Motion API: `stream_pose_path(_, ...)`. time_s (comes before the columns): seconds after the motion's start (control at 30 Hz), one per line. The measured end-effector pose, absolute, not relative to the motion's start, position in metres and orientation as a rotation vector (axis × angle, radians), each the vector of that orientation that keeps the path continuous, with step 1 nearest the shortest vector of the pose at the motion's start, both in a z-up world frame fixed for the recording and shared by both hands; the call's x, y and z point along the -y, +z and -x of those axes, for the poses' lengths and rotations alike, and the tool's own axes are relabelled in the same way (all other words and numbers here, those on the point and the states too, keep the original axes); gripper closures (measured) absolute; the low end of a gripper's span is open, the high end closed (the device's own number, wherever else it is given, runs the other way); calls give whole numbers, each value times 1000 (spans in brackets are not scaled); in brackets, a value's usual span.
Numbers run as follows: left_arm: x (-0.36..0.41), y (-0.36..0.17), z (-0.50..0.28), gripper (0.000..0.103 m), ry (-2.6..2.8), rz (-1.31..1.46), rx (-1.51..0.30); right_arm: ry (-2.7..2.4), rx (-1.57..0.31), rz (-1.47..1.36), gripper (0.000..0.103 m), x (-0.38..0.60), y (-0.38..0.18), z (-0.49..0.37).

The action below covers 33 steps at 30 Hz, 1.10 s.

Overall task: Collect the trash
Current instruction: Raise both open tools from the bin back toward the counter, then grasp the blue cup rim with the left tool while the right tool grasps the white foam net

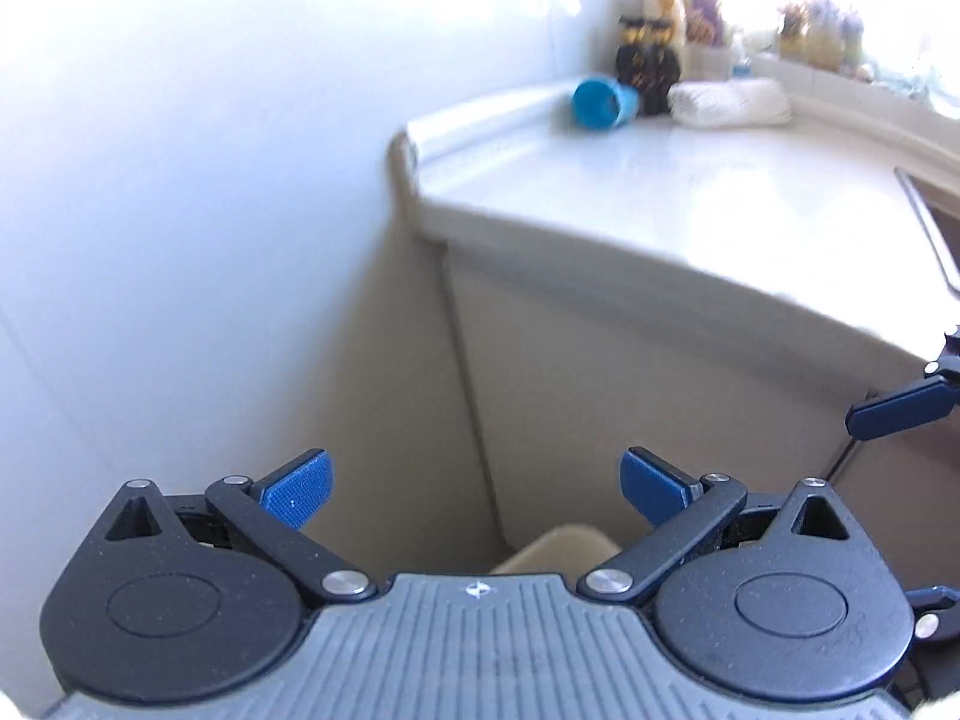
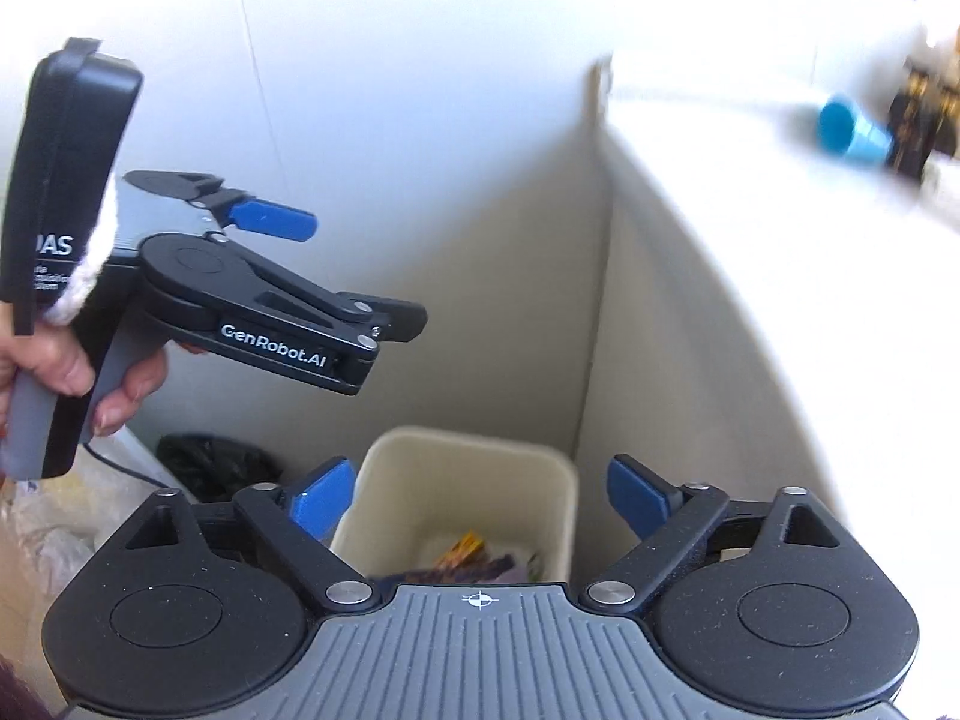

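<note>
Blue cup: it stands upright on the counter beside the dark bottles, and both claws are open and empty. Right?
Not quite. The blue cup lies on its side on the counter, as the left wrist view shows. The rest holds.

Both views are bright and washed out, daylight flooding in from the upper right and bleaching the countertop (image 1: 690,180) to glare; fisheye curving bends the edges, corners vignette dark, and the blue cup (image 2: 852,129) smears with motion blur in the right view

Bin (image 2: 462,480) mouth open between wall (image 2: 420,120) and cabinet side (image 2: 660,330).
</note>
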<state>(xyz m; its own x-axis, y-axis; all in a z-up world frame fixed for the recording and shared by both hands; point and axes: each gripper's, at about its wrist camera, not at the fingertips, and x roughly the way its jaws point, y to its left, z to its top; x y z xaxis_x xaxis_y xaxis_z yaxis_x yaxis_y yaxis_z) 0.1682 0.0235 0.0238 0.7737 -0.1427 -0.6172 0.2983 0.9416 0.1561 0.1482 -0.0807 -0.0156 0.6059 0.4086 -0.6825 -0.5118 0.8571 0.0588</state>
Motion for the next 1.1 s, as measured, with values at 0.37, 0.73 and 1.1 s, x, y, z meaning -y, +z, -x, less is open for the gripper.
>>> stream_pose_path(0.37, 42, 59, -228, 1, -378, -277, -563, 333, -642, 103, 5, 169, 40, -207)
stream_pose_path(0.73, 110, 73, -311, 1, -507, -323, -482, 106, -635, -158, 5, 282, 56, -331)
stream_pose_path(1.1, 154, 74, -400, 18, -598, -239, -477, -32, -639, -328, 5, 347, 46, -443)
